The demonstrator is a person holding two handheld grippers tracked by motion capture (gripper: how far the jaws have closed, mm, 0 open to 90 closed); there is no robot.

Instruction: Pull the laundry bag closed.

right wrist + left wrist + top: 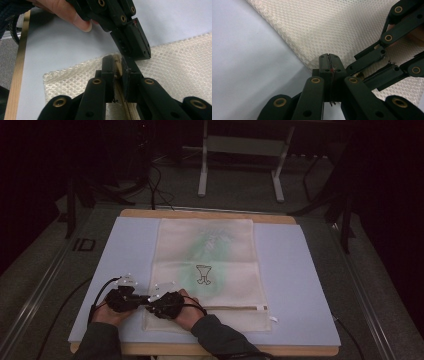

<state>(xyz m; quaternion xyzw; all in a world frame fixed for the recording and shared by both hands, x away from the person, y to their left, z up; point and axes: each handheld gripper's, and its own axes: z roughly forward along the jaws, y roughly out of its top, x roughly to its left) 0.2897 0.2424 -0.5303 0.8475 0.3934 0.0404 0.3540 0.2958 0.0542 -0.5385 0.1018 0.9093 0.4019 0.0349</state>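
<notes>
Both tools sit close together at the near left corner of a pale mesh bag [207, 265] that lies flat on the light blue surface [300, 285]. The left tool [328, 63] has its jaws pressed fully together, pinching the edge of the mesh right at the bag's rounded corner. The right tool [119, 65] is also clamped tight, its jaws closed on the end of the bag's zipper [125, 105], with a bit of beige tape and mesh caught between them. The two tools almost touch, tip to tip. In the high view the left hand [107, 312] and right hand [187, 312] reach in from the near edge, low over the surface, with the forearms angled toward each other.
</notes>
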